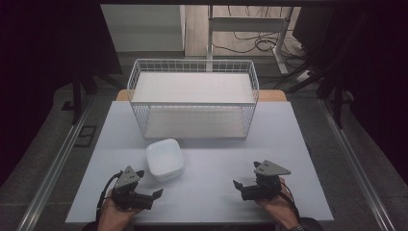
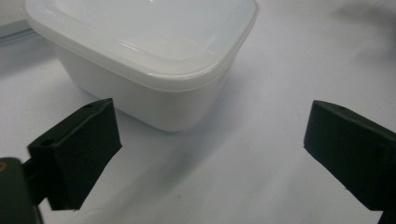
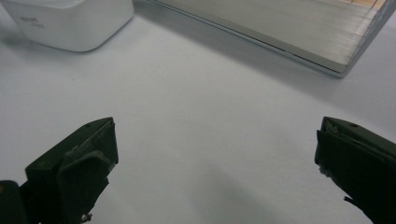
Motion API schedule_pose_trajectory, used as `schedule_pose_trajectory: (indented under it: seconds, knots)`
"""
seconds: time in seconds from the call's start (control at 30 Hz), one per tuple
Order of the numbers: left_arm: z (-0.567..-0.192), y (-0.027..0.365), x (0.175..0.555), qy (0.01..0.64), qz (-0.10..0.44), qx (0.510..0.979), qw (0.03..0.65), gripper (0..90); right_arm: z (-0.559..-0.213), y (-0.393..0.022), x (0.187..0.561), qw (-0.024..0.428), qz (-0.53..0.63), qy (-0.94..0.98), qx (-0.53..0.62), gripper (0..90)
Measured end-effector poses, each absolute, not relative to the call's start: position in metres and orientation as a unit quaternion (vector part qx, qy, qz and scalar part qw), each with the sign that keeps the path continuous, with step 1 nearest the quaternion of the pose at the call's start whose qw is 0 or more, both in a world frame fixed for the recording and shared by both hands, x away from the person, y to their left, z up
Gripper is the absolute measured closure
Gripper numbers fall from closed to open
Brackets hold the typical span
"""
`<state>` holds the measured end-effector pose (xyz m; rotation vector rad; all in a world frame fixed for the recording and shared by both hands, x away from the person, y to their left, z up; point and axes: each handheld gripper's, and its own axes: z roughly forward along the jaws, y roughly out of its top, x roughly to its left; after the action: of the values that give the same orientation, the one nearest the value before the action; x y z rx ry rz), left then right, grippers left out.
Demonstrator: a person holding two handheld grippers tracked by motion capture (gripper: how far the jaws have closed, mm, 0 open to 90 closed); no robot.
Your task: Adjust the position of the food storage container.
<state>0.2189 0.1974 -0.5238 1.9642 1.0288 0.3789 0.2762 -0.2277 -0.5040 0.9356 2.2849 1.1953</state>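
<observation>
The lidded white container sits at one o'clock from the left gripper, much nearer than the right gripper; both fingers stand apart, empty.

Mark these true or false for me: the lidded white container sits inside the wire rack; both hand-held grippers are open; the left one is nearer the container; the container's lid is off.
1. The white lidded container sits inside the wire rack. False: it stands on the table in front of the rack.
2. Both hand-held grippers are open. True: left hand-held gripper and right hand-held gripper hold nothing.
3. The left one is nearer the container. True.
4. The lid is off. False: it is on.
</observation>
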Motion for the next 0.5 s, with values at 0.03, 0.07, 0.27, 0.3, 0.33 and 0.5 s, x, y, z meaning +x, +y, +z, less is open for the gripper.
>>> schedule_pose_trajectory:
  seconds: [0.03,0.07,0.27,0.3,0.33,0.5]
  knots:
    - [-0.522,0.2,0.218,0.409,0.165,0.793,0.421,8.9,-0.504,-0.227,0.276,0.2,0.423,0.819,0.332,0.0]
    - [-0.522,0.2,0.218,0.409,0.165,0.793,0.421,11.8,-0.504,-0.226,0.276,0.2,0.422,0.82,0.332,0.0]
    - [-0.522,0.226,0.222,0.427,0.163,0.778,0.432,45.9,-0.505,-0.227,0.278,0.2,0.413,0.821,0.339,0.0]
    - [-0.522,0.227,0.223,0.433,0.163,0.777,0.427,54.7,-0.505,-0.228,0.279,0.199,0.412,0.822,0.34,0.0]
    - [-0.522,0.228,0.226,0.434,0.161,0.778,0.424,62.2,-0.506,-0.227,0.279,0.199,0.411,0.822,0.34,0.2]
    - [-0.525,0.229,0.242,0.443,0.145,0.782,0.413,89.7,-0.506,-0.226,0.278,0.2,0.41,0.825,0.334,3.1]
